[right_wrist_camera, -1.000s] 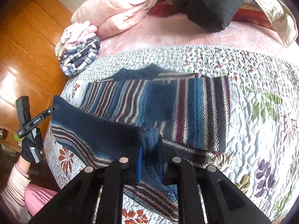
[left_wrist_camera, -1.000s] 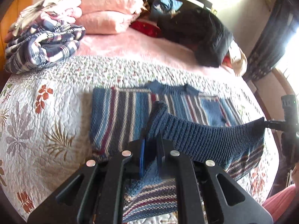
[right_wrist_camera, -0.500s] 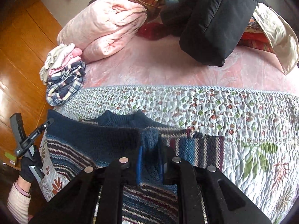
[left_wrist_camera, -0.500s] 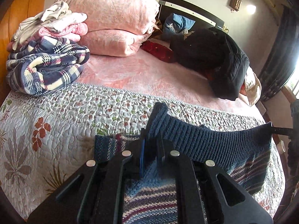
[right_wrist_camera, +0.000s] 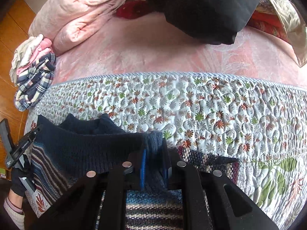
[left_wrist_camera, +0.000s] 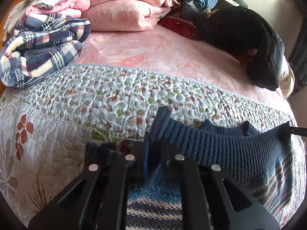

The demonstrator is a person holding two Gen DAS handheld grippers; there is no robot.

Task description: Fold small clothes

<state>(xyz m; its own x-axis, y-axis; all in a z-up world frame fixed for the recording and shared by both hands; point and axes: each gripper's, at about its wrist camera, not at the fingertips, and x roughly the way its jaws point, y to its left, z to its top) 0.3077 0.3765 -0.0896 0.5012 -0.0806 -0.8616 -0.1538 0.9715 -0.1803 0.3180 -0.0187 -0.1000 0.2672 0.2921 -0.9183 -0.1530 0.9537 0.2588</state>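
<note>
Item: striped knit sweater [left_wrist_camera: 226,149], small, blue with maroon and cream bands, dark ribbed hem and navy collar.
Location: lies on the floral quilt [left_wrist_camera: 115,95] at the near end of the bed; the ribbed hem is lifted and stretched between the two tools, brought up beside the collar [right_wrist_camera: 86,123], so the lower half seems doubled over the upper.
Left tool [left_wrist_camera: 155,153]: fingers nearly closed, pinching one corner of the ribbed hem; knit bulges above the pads.
Right tool [right_wrist_camera: 153,159]: fingers likewise nearly closed on the opposite hem corner, blue pad [right_wrist_camera: 143,164] pressed into the wool.
Person: gloved hand [right_wrist_camera: 18,180] and pale sleeve visible at the left edge of the right wrist view, holding the left tool.
Handling, judged: light, soft, limp and stretchy; no risk of breakage, but the loose knit sags between grips and may snag or pull out of shape. Not slippery; ribbing gives good purchase.
Where to hold, judged: the hem corners, as now, with even tension so the edge lands straight along the shoulders.
Surroundings: plaid fleece blanket [left_wrist_camera: 42,48] under pink and white garments [left_wrist_camera: 57,0], pink pillows [left_wrist_camera: 122,5], black padded jacket [left_wrist_camera: 249,44], all well apart from the sweater.
</note>
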